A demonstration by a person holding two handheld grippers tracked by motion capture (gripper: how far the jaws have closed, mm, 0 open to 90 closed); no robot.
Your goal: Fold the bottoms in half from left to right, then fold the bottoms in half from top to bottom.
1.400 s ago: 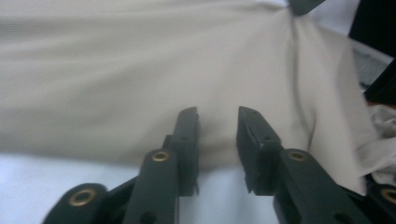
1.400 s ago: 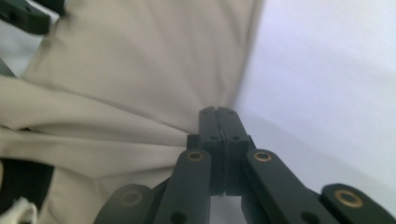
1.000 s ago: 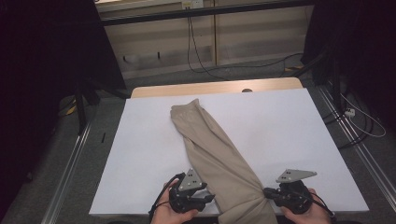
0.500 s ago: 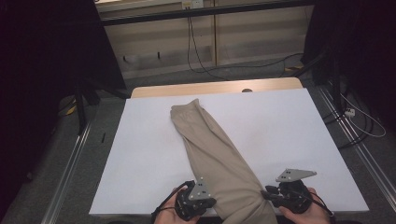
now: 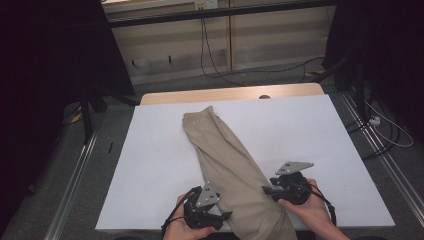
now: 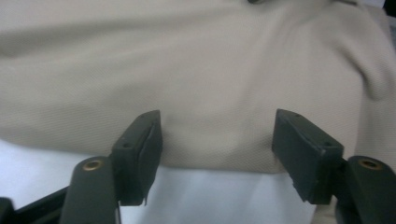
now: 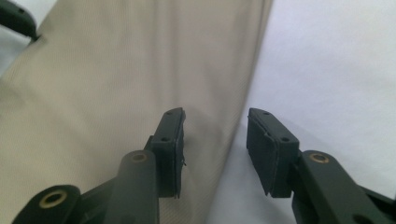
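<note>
A long beige folded cloth lies slantwise on the white table cover, from the far middle down to the near edge. My left gripper sits at the cloth's near left edge. Its jaws have just been opening and stand wide apart, with the cloth's hem just ahead of the pads and bare white cover between them. My right gripper is at the cloth's right edge. Its jaws have just been opening too, and the cloth's edge runs between the pads without being pinched.
A strip of wooden tabletop shows beyond the white cover. Cables lie on the floor behind the table. Metal rails run along both sides. The table's near edge is just below both hands.
The right gripper has moved left and slightly away from the near edge, up to the cloth's right side. The left gripper has stayed about where it was.
</note>
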